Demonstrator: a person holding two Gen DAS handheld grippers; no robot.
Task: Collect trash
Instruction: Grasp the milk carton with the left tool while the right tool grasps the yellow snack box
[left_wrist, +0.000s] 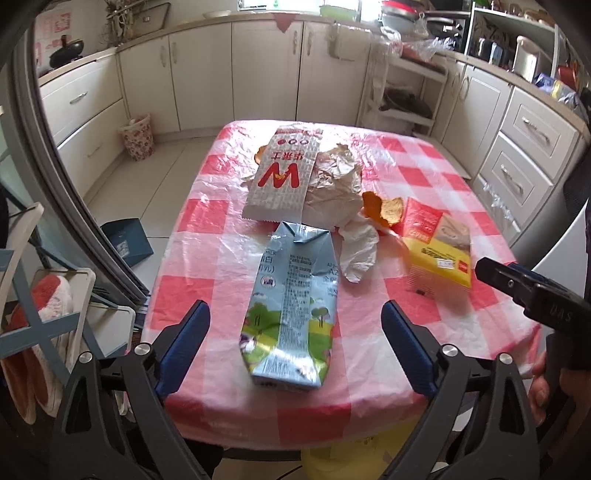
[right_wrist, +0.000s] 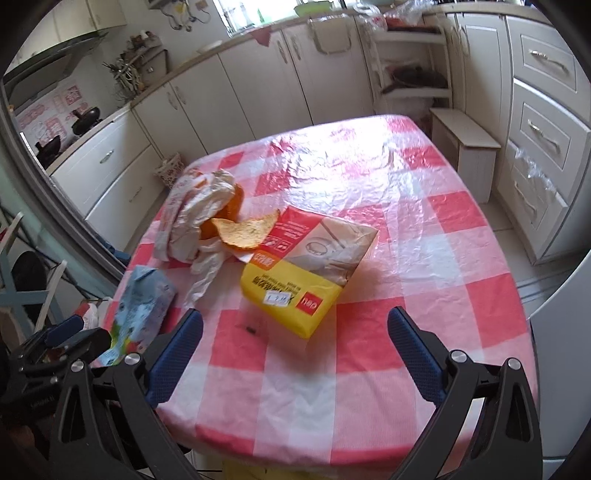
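A flattened blue milk carton (left_wrist: 291, 306) lies near the table's front edge, between the fingers of my open left gripper (left_wrist: 295, 325); it also shows in the right wrist view (right_wrist: 142, 314). A yellow and red packet (right_wrist: 306, 266) lies just ahead of my open, empty right gripper (right_wrist: 295, 332). Orange peel (right_wrist: 245, 230), a white tissue (left_wrist: 356, 251), crumpled paper (left_wrist: 332, 181) and a white "W" bag (left_wrist: 282, 177) lie farther back. The packet (left_wrist: 436, 247) and the right gripper's side (left_wrist: 532, 295) show in the left wrist view.
The table has a red-and-white checked plastic cloth (right_wrist: 424, 236). A floral bin (left_wrist: 137, 136) stands by the cabinets at the left. A blue dustpan (left_wrist: 127, 242) lies on the floor. A small stool (right_wrist: 465, 147) stands to the right of the table. Something yellow (left_wrist: 332, 458) sits under the front edge.
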